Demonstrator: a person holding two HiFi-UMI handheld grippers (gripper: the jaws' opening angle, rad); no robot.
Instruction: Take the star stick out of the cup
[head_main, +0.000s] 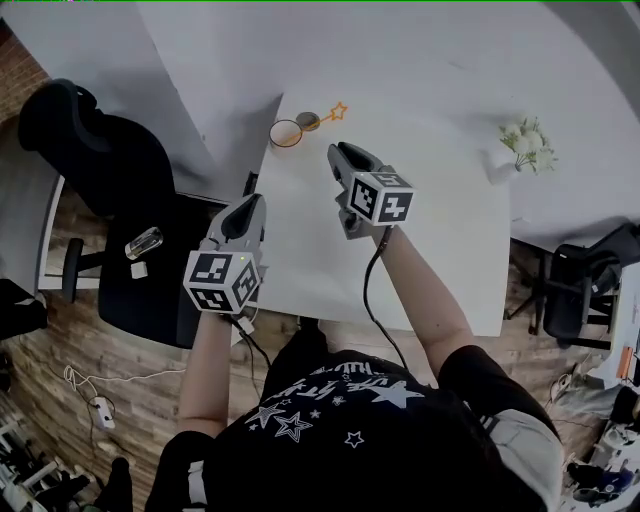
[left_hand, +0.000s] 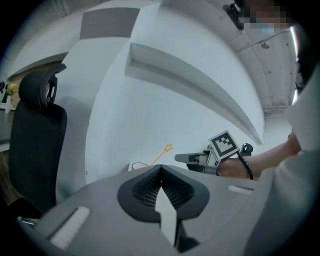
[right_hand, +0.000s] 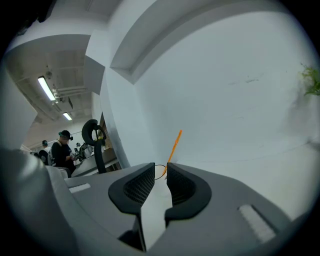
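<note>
White table (head_main: 450, 250): work surface.
Left gripper (head_main: 256, 200): jaws clenched, empty, at table's left edge.
Right gripper (head_main: 336, 152): jaws parted, grasping nothing, near cup.
Cup (head_main: 286, 133): far left corner.
Star stick (head_main: 328, 115): in cup, leaning right.
</note>
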